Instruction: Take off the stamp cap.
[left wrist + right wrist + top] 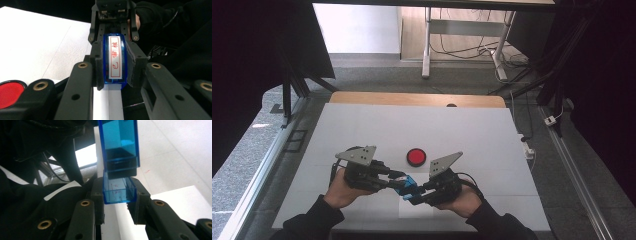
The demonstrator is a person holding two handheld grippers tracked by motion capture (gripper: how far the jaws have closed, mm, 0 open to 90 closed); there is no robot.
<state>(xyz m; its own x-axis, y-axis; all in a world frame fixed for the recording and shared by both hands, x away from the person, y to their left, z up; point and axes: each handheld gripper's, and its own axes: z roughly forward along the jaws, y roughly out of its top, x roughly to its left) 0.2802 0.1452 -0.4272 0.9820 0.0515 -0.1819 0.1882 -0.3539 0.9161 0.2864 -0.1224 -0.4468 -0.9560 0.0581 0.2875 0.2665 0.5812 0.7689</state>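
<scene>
Both claws clamp one blue stamp [408,188] (red pad [416,156] nearby)

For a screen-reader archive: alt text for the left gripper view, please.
The left gripper is shut on a blue stamp whose white label bears red characters. The right gripper grips its far end; a red disc lies lower left.
</scene>
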